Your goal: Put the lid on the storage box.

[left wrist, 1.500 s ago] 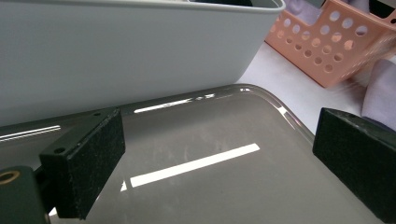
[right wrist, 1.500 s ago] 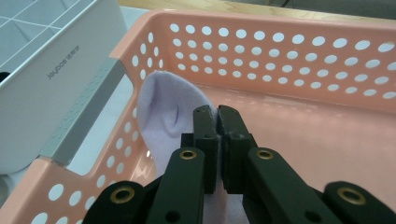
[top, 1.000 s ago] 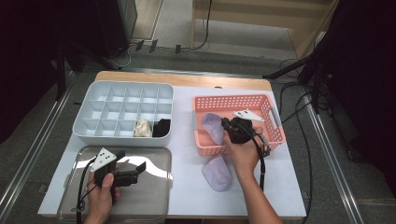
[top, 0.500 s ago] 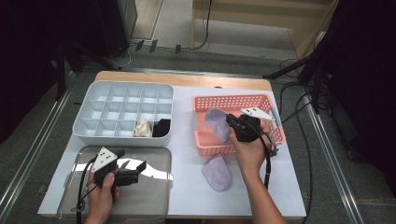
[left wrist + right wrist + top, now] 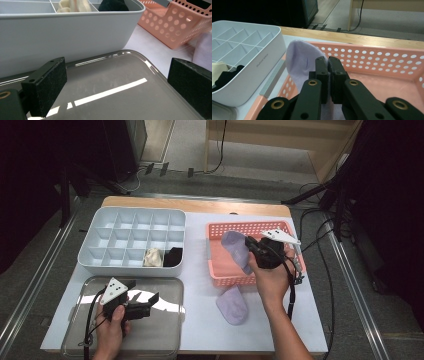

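My right gripper (image 5: 248,251) (image 5: 328,65) is shut on a lilac sock (image 5: 235,248) (image 5: 299,62), held up over the pink perforated basket (image 5: 224,279) (image 5: 387,62); the sock droops from the pinched jaws. A second lilac sock (image 5: 232,304) lies on the white table in front of the basket. My left gripper (image 5: 148,303) (image 5: 117,82) hovers low over the metal tray (image 5: 160,330) (image 5: 112,100), jaws wide apart and nothing between them. The grey divided box (image 5: 100,262) (image 5: 62,32) (image 5: 257,65) holds a cream sock (image 5: 153,257) (image 5: 72,5) and a black sock (image 5: 173,256) (image 5: 112,5) in its front compartments.
The table's wooden far edge (image 5: 195,205) runs behind the box and basket. Cables trail on the floor at the right (image 5: 320,235). Bare white tabletop (image 5: 200,320) lies between the tray and the loose sock.
The right gripper has risen with the lilac sock, lifting it higher above the basket. The left gripper has stayed over the tray.
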